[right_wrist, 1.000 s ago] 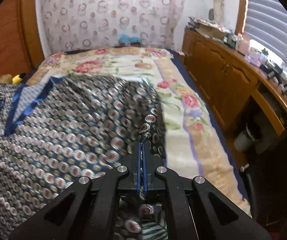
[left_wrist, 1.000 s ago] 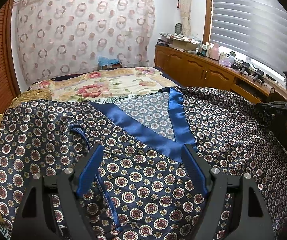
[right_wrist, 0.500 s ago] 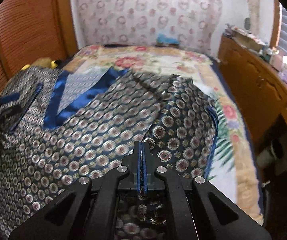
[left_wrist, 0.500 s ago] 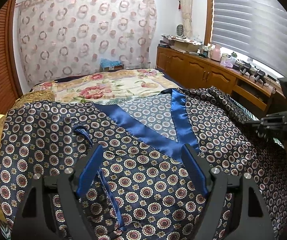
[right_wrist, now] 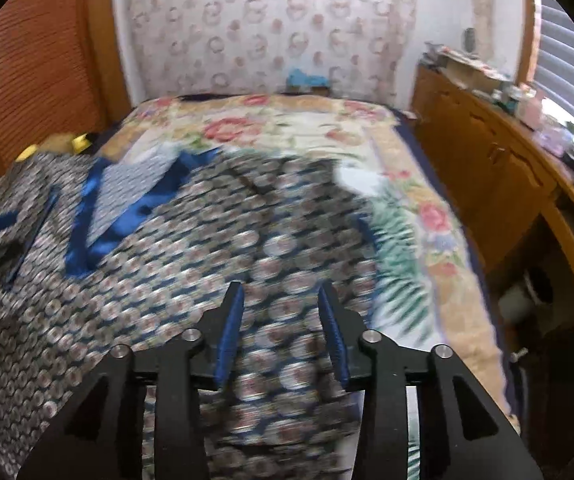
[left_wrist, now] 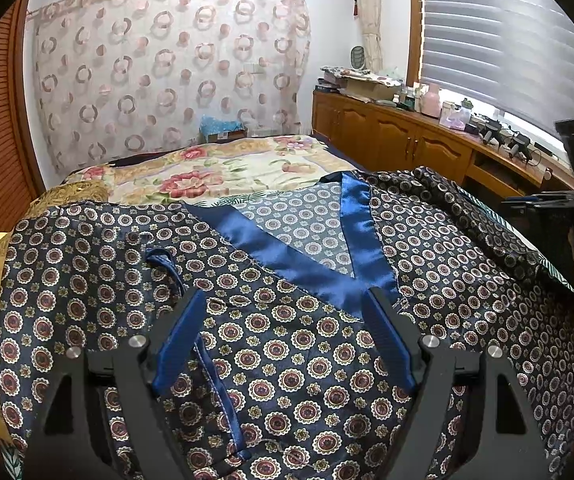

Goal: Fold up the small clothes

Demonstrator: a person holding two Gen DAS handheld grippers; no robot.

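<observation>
Lying below both grippers' parted fingers (right_wrist: 231,320), the patterned garment (left_wrist: 287,344) spreads flat.

Navy medallions on a floral bed

The garment (left_wrist: 287,360) was navy with red-and-white medallions and blue satin trim (left_wrist: 287,256); the bedspread (right_wrist: 287,128) was cream with pink flowers; the curtain (left_wrist: 167,72) bore pink rings.

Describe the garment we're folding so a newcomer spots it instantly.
Find the bed with the floral bedspread. On its near end lies the navy robe, covered in small round medallions. Its shiny plain blue V-neck trim sets it apart from the flowered bedding.
</observation>
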